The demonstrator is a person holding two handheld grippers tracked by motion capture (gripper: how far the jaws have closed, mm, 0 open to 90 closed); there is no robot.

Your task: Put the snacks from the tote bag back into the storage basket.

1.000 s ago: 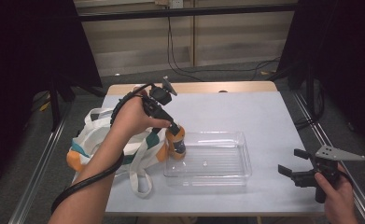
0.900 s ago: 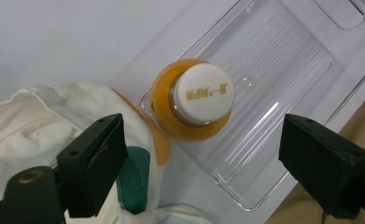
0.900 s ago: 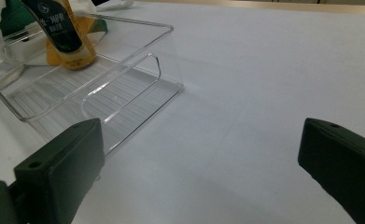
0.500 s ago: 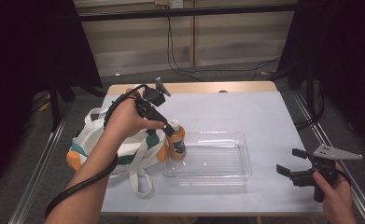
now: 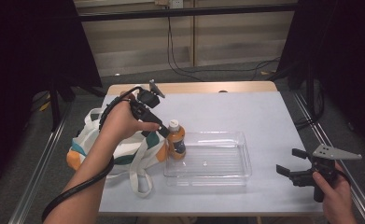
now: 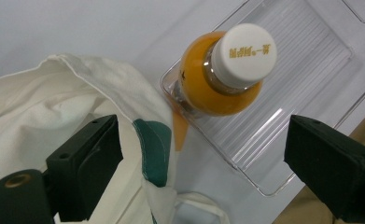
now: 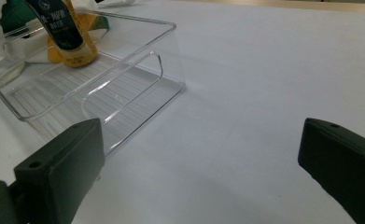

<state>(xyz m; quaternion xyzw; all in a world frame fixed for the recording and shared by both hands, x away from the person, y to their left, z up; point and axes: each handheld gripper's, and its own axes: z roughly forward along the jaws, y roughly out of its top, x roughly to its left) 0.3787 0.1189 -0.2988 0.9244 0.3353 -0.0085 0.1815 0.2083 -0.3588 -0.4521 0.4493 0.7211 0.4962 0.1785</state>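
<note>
An orange drink bottle point(image 5: 176, 141) with a white cap point(image 6: 245, 50) stands upright in the left end of a clear plastic tray point(image 5: 245, 158). My left gripper point(image 5: 163, 130) hovers just up and left of the cap, open, with nothing between its jaws. In the left gripper view point(image 6: 206, 135) the bottle point(image 6: 217, 86) sits beyond the spread jaws. My right gripper point(image 5: 290, 162) is held open near the table's front right, apart from the tray. The right gripper view point(image 7: 199, 149) looks along the table at the tray point(image 7: 124, 60) and the bottle's lower half point(image 7: 70, 37).
A cream cloth bag point(image 5: 89, 135) with teal and orange patches and loose straps lies at the table's left, touching the tray's left end; the same bag point(image 6: 40, 107) lies under my left jaw. The white tabletop point(image 5: 245, 112) stretches bare behind and right of the tray.
My left gripper has drawn back up and to the left, off the bottle, which stays standing in the tray's left end. The right gripper has hardly moved.
</note>
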